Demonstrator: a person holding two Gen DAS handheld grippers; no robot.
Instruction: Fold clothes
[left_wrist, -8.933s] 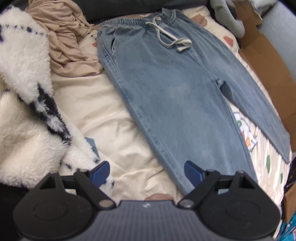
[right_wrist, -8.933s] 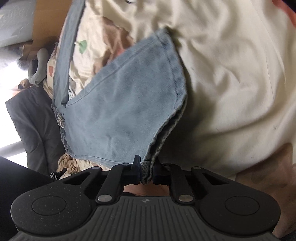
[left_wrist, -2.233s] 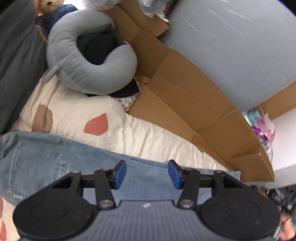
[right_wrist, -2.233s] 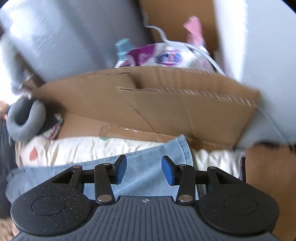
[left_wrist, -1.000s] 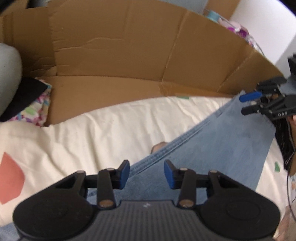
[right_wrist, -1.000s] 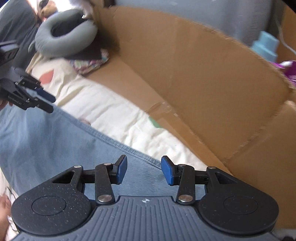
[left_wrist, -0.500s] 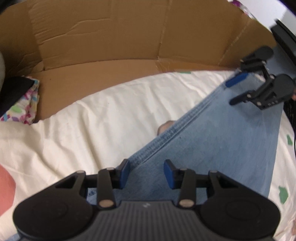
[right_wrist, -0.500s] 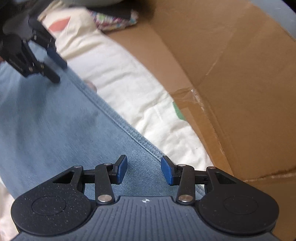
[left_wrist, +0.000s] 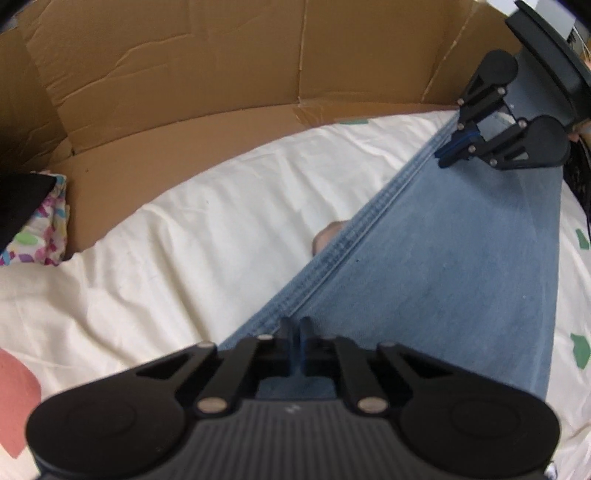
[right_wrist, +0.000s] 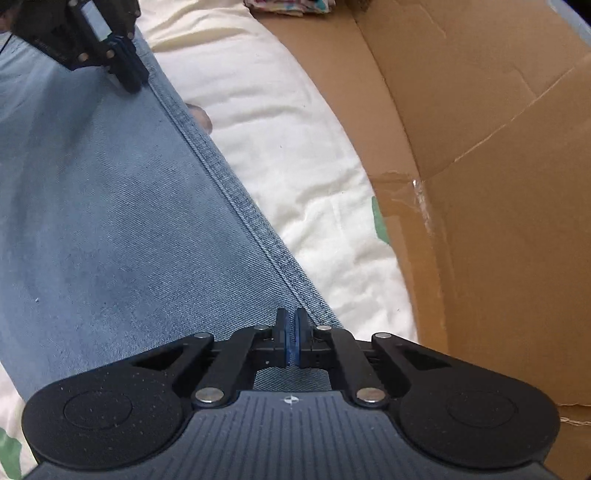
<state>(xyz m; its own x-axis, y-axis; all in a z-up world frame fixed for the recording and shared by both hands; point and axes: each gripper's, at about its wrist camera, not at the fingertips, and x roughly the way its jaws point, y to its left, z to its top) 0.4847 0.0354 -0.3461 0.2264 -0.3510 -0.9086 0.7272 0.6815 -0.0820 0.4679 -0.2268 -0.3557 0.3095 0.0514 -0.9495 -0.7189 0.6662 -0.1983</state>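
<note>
Jeans (left_wrist: 436, 280) lie flat on the cream bedsheet (left_wrist: 184, 236) beside cardboard (left_wrist: 184, 74), both the left gripper (left_wrist: 295, 345) and right gripper (right_wrist: 291, 345) clamped on the seamed far edge, which should probably be lifted evenly and kept taut.

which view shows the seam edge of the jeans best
The right wrist view: the seam of the jeans runs sharp, stitching clear, from the right gripper up to the left gripper. The left wrist view shows the same seam, but softer and blurrier.
</note>
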